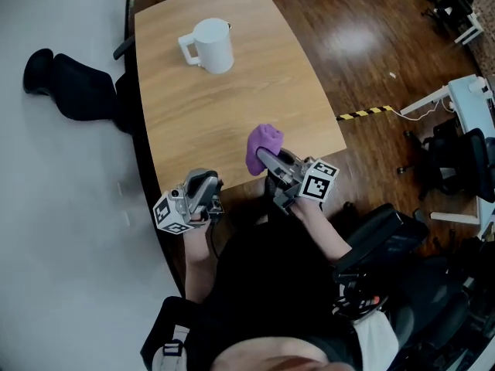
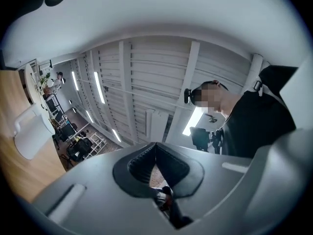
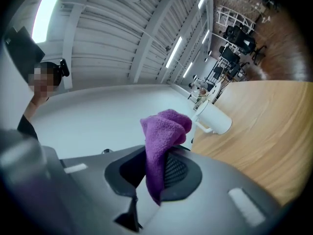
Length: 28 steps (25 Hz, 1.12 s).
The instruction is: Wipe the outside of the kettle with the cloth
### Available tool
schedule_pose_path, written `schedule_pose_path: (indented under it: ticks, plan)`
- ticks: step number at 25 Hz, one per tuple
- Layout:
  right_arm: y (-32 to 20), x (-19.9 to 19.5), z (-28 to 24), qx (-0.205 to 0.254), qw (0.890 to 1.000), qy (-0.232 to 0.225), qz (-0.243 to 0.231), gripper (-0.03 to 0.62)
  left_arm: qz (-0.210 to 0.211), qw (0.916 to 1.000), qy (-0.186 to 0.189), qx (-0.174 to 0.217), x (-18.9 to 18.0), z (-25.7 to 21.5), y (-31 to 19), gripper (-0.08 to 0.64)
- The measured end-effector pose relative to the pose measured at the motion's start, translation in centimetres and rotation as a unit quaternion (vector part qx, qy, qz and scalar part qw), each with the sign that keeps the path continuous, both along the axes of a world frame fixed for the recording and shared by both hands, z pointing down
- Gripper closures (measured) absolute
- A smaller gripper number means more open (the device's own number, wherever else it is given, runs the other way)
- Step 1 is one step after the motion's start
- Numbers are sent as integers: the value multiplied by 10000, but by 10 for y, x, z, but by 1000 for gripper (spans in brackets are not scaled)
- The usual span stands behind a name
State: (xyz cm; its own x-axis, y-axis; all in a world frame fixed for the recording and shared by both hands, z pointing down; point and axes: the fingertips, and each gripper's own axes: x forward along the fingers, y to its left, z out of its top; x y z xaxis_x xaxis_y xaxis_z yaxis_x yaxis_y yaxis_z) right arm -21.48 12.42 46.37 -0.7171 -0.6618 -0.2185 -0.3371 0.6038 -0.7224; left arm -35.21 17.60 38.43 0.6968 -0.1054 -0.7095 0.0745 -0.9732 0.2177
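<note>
Purple terry cloth (image 1: 264,141) bunches from the right gripper (image 1: 263,157) over the near end of the pale wooden table (image 1: 232,107). The white plastic kettle (image 1: 210,45) stands well apart at the far end. In the left gripper view, the left gripper (image 2: 155,150) has its jaws pressed together with nothing between them. In the right gripper view, the jaws clamp the cloth, with the kettle beyond.

Before me: light wood table (image 1: 201,122), rounded corners. Glossy dark plank floor (image 1: 348,37) to its right, pale grey surface (image 1: 62,222) to its left. Black-yellow tape strip (image 1: 363,114) on planks. Black office chair (image 1: 464,161) far right. Above me: ribbed white ceiling (image 2: 146,67), strip lights (image 2: 99,87).
</note>
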Motion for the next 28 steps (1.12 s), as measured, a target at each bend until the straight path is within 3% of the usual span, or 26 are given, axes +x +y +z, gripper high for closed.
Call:
schedule_pose_path:
  ticks: [8,15,22,25,28]
  plan:
    - [41,-30,-30,400,9986,350,75,540,-143,9968,-721,300,-16,-22,42,560]
    - [25,-66,-32,912,9939,606,-104,540,-214,9956,-877,254,-44,-6,24,560]
    - [42,0,-69,1190,9915,525,-82,541,-509,9899,-1286,305,24,-47,32,560]
    - [38,40,-66,1194,9907,601,-242,540,-704,9854,-1529,245,76,-41,37,560]
    - [44,43,-61,1265,9892,617,-404,540,-775,9841,-1595,18,87,-25,40,560]
